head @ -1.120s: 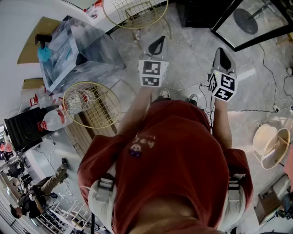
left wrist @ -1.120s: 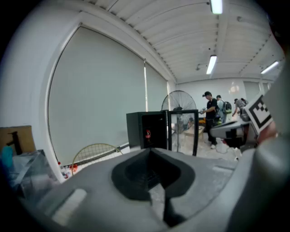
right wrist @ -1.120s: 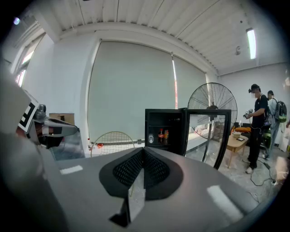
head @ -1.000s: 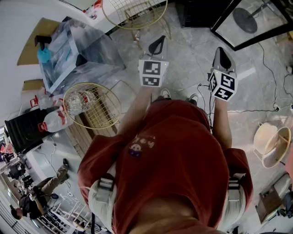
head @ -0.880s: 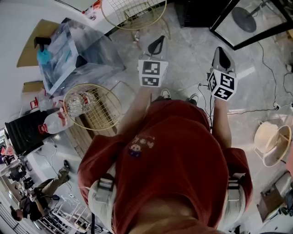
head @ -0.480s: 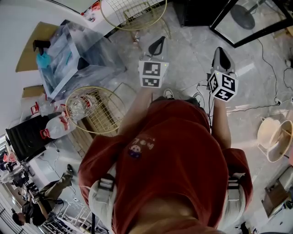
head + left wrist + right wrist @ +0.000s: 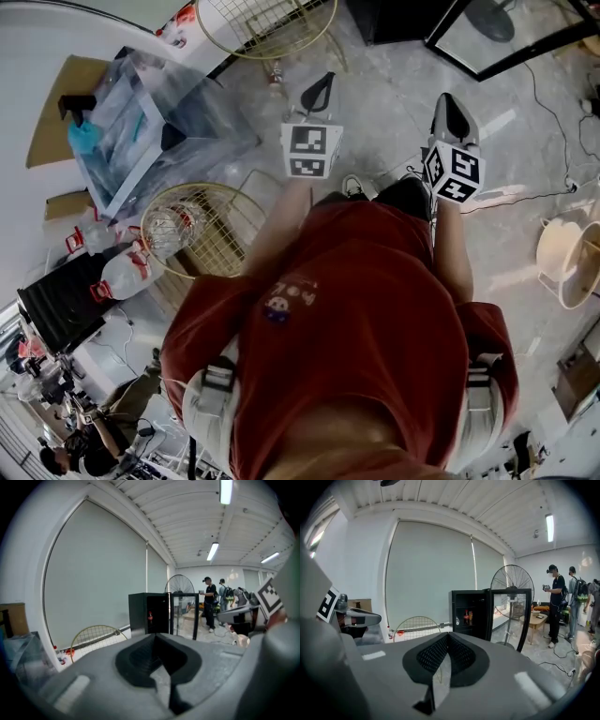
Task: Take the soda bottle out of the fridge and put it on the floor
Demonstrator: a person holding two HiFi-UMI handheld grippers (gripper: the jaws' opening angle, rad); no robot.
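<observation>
The black fridge (image 7: 471, 613) stands across the room with its glass door (image 7: 510, 616) swung open. On a shelf inside are small bottles; one dark soda bottle (image 7: 466, 617) has a red label. In the left gripper view the fridge (image 7: 149, 613) shows a red-labelled bottle (image 7: 150, 617). My left gripper (image 7: 155, 635) is shut and empty, far from the fridge. My right gripper (image 7: 448, 634) is also shut with nothing in it. In the head view the left gripper (image 7: 323, 86) and the right gripper (image 7: 452, 103) are held out in front of the red-shirted body, above the marble floor.
A standing fan (image 7: 512, 585) is beside the fridge door. Round gold wire frames (image 7: 199, 227) and a clear plastic box (image 7: 150, 112) lie at the left. Cables (image 7: 553, 103) trail over the floor at the right. People (image 7: 553, 604) stand at the far right.
In the head view the floor and the objects at the left have slid downwards as the person moves forward. Both grippers keep their place in front of the body and stay shut.
</observation>
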